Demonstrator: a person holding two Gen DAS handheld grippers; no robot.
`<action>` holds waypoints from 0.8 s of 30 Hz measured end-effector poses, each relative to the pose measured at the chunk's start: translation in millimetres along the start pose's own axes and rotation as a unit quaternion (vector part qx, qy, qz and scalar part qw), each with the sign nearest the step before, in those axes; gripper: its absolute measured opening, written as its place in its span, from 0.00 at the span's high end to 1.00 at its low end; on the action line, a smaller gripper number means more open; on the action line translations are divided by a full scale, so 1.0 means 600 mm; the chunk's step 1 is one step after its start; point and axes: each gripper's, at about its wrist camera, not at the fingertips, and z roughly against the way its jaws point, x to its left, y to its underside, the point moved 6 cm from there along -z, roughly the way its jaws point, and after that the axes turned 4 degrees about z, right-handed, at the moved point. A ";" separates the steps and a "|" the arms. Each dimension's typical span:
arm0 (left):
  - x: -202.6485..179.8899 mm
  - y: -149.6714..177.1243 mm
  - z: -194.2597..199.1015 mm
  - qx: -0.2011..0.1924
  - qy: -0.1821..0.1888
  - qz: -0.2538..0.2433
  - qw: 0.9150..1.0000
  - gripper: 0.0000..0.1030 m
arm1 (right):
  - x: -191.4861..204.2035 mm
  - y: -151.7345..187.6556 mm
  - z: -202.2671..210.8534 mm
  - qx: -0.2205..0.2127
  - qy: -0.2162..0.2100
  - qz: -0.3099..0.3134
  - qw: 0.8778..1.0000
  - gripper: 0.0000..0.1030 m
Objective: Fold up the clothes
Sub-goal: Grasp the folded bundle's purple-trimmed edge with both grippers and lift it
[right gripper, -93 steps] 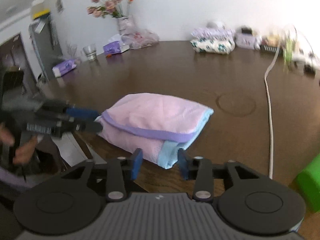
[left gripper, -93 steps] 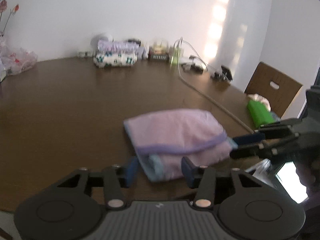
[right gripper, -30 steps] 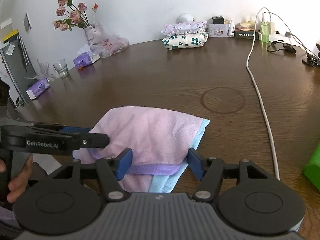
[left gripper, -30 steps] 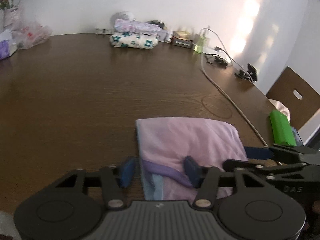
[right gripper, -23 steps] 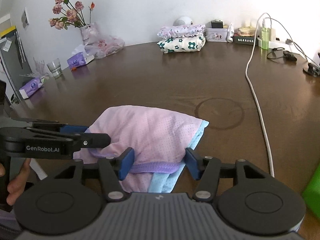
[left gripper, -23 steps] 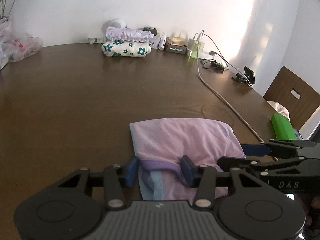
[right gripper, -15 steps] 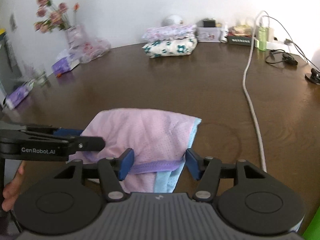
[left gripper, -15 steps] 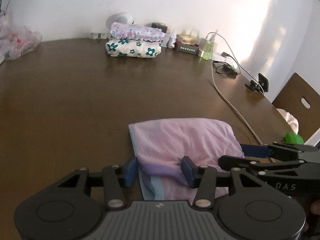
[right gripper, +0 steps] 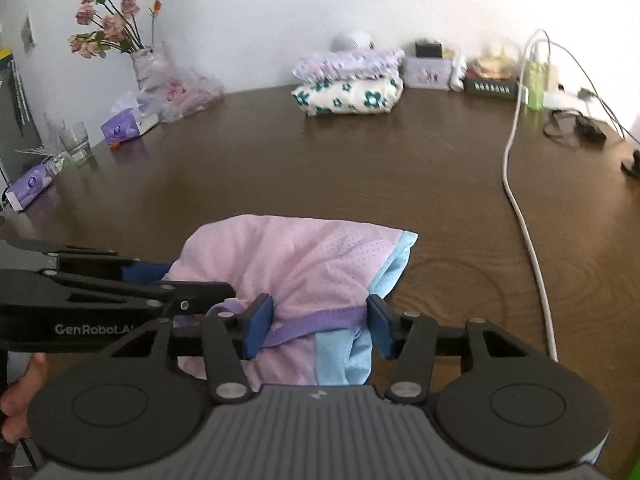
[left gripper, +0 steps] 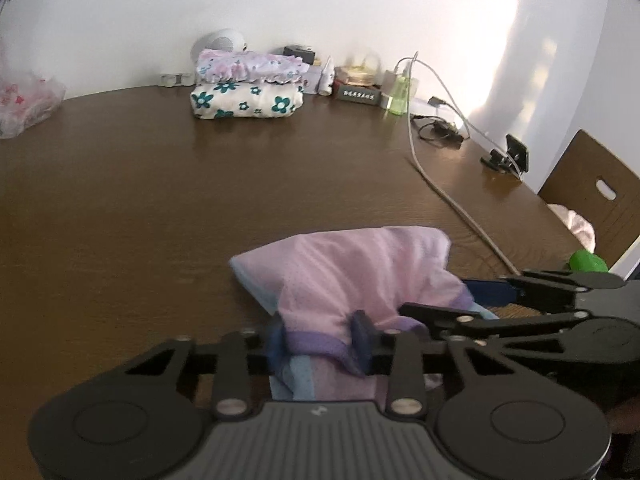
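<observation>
Near the front edge of the brown table [right gripper: 360, 168], the pink garment [right gripper: 304, 264] lies folded into a compact bundle. Both the left gripper [left gripper: 318, 338] and right gripper [right gripper: 318, 326] are closing on its purple-banded near edge, probably for stacking beside the folded floral clothes [right gripper: 348, 82].

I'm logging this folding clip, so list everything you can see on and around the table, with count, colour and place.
pink garment: one, pink with purple band and light blue trim, near table edge
folded clothes: two stacked, lilac over white floral, far side
table: one, dark brown wood
white cable: one, right side
flowers: one bunch, pink, far left
glass: one, clear, left edge
chair: one, brown, right
left hand-held gripper: black, blue pads, closing on the garment's purple band
right hand-held gripper: black, blue pads, closing around the garment's near edge
</observation>
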 end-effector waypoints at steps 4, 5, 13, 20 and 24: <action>0.007 -0.021 -0.017 -0.007 0.008 -0.009 1.000 0.77 | -0.001 -0.017 -0.018 -0.002 -0.010 0.001 1.000 0.66; 0.008 -0.027 -0.022 -0.009 0.010 -0.012 1.000 0.80 | -0.002 -0.023 -0.023 -0.002 -0.014 -0.001 1.000 0.68; 0.030 -0.096 -0.023 -0.022 0.032 0.001 0.999 0.91 | 0.005 -0.068 -0.033 -0.026 -0.014 0.000 1.000 0.87; 0.022 -0.236 0.036 -0.106 0.036 -0.037 0.993 0.91 | 0.003 -0.199 0.006 -0.104 -0.009 0.005 0.994 0.87; 0.035 -0.352 0.035 -0.140 0.055 -0.034 0.988 0.91 | -0.019 -0.312 0.004 -0.148 0.008 0.015 0.989 0.87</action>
